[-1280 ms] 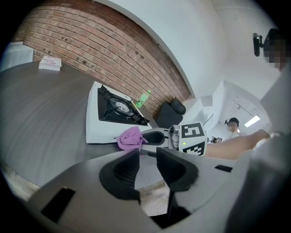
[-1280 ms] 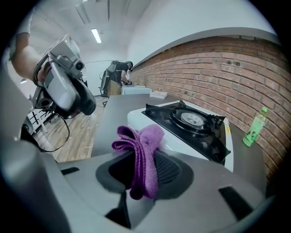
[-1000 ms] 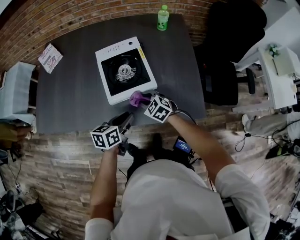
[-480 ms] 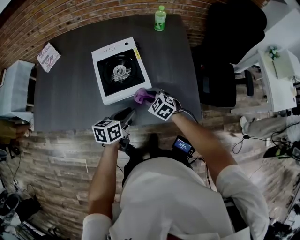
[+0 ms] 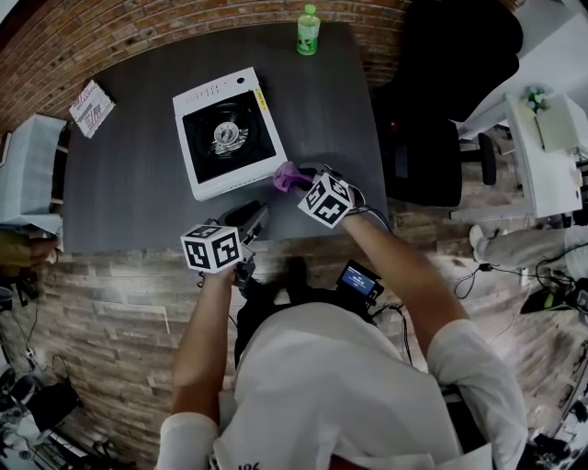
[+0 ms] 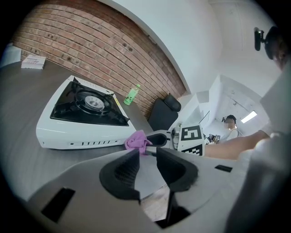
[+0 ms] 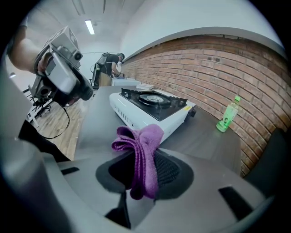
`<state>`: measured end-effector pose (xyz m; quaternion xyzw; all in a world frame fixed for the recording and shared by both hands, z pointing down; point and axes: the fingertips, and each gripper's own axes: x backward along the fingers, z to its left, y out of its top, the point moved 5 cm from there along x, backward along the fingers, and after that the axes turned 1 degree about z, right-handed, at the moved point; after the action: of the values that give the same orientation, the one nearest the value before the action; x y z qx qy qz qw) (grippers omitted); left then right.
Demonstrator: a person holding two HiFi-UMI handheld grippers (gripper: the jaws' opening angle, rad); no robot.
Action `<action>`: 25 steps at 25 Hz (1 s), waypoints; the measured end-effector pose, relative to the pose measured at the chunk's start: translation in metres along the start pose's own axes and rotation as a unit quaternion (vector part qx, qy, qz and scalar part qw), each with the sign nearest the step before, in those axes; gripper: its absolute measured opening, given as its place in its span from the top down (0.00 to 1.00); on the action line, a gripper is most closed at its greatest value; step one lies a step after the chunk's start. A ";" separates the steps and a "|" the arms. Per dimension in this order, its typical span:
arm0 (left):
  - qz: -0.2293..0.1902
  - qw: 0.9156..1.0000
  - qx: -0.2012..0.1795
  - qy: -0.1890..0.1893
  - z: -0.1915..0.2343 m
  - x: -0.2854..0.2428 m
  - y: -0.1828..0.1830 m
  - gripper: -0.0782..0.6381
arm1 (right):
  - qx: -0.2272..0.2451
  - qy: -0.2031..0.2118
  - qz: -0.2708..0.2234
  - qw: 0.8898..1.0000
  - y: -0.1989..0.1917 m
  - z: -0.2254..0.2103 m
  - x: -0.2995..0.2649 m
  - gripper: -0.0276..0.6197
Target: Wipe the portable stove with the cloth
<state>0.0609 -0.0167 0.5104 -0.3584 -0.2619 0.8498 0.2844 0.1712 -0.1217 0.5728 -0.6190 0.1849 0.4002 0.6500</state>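
Much bare table (image 5: pixel 129 188) around stove (image 5: pixel 225 131)

Table: dark grey top (image 5: pixel 138 184), filling the upper middle of the head view.
Bottle: green with a pale cap (image 5: pixel 308 29), upright at the table's far edge, close to the wall.
Packet: small, flat, printed in red and white (image 5: pixel 89 107), lying at the table's far left corner.
Wall: red brick (image 5: pixel 138 27), running along the table's far side.
Chair: black office chair (image 5: pixel 432 138), just beside the table's right edge.
Floor: wood planks in mixed browns and greys (image 5: pixel 119 294).
White desk: at the far right (image 5: pixel 542 156), well apart from the table; the items on it are too small to tell.
Cables: dark, loose on the floor at the right (image 5: pixel 524 266).
White box: left of the table (image 5: pixel 23 174).
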 end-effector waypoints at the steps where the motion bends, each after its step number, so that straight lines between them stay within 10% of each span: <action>1: -0.001 1.000 0.000 0.000 0.000 0.000 0.000 0.72 | 0.000 -0.004 0.004 1.000 -0.003 -0.002 0.002 0.77; 13: -0.017 1.000 -0.014 -0.014 0.006 0.011 0.015 0.72 | -0.023 -0.110 0.061 0.992 -0.021 -0.060 0.039 0.77; 25: -0.050 0.998 -0.024 -0.029 0.074 0.071 0.055 0.74 | 0.011 -0.160 0.061 0.985 0.079 -0.072 0.032 0.77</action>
<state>-0.0525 -0.0260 0.4867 -0.3270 -0.3081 0.8379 0.3099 0.1498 -0.1879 0.4852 -0.5276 0.1207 0.5308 0.6522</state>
